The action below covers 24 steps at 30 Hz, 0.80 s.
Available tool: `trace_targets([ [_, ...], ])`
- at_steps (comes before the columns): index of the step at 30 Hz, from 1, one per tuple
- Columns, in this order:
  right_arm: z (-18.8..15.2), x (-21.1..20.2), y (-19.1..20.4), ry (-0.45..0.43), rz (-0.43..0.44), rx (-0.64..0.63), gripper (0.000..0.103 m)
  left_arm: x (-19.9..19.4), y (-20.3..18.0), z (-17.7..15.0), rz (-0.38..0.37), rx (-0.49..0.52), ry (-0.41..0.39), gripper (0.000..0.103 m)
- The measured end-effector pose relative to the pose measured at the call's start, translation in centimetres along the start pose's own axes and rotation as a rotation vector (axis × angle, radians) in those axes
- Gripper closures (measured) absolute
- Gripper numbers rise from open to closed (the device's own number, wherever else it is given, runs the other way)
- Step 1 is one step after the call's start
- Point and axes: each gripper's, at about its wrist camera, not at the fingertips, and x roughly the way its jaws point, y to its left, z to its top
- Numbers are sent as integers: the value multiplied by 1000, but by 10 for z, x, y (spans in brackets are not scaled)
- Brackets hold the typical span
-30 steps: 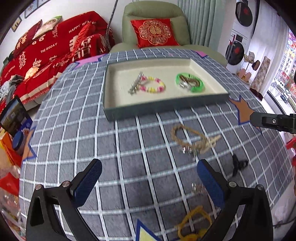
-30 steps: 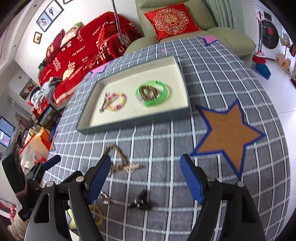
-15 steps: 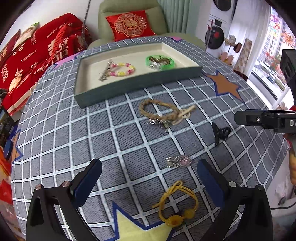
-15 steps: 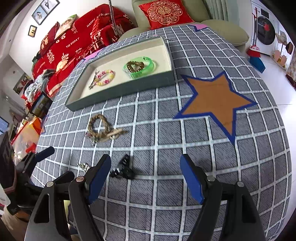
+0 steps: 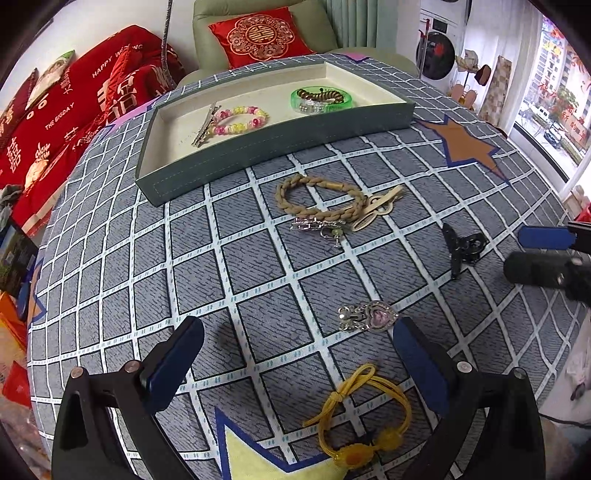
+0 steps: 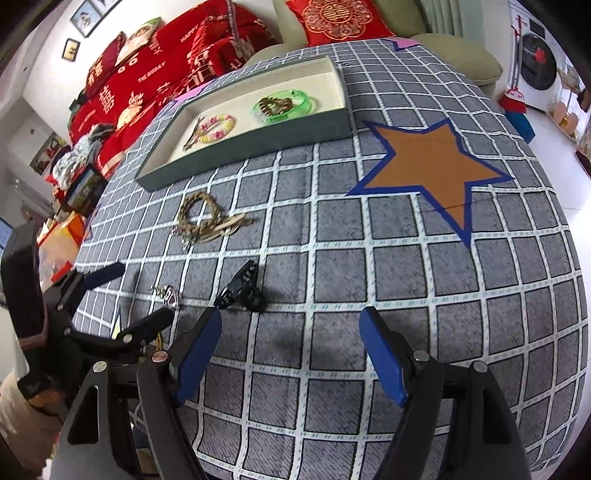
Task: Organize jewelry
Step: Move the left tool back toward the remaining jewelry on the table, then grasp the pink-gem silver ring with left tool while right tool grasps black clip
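A grey tray at the far side holds a pink-yellow bead bracelet, a metal clip and a green bangle. On the cloth lie a braided rope bracelet, a black claw clip, a silver heart pendant and a yellow cord bracelet. My left gripper is open and empty, just before the pendant. My right gripper is open and empty, near the claw clip.
The table wears a grey checked cloth with an orange star and a yellow star. A green armchair with a red cushion and a red-covered sofa stand behind. The table edge is close on the right.
Both grippers have drawn back toward the near edge of the table, away from the tray. The pendant and yellow cord bracelet have come into the left view. Both stay open.
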Motion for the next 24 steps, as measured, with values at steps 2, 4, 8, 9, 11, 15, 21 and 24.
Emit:
trace_targets([
  [2,-2,1,2,5,1,-11,23,2,0,0,2,-6,3,0],
  [4,-4,3,5,10,-1,-23,23,2,0,0,2,-10,1,0],
  [8,-5,6,9,13,-2,-38,23,2,0,1,0,-15,-9,1],
  [9,-5,6,10,14,-3,-42,23,2,0,2,-4,-20,-12,4],
  [11,-5,8,13,15,-4,-48,23,2,0,4,4,-21,-15,9],
  [15,-4,11,16,9,-15,-60,23,0,-1,8,-10,-18,-27,32],
  [21,-1,15,22,4,-20,-77,24,-3,-1,8,-28,-13,-34,62],
  [24,1,19,28,4,-28,-95,24,-3,0,7,-34,-11,-28,74],
])
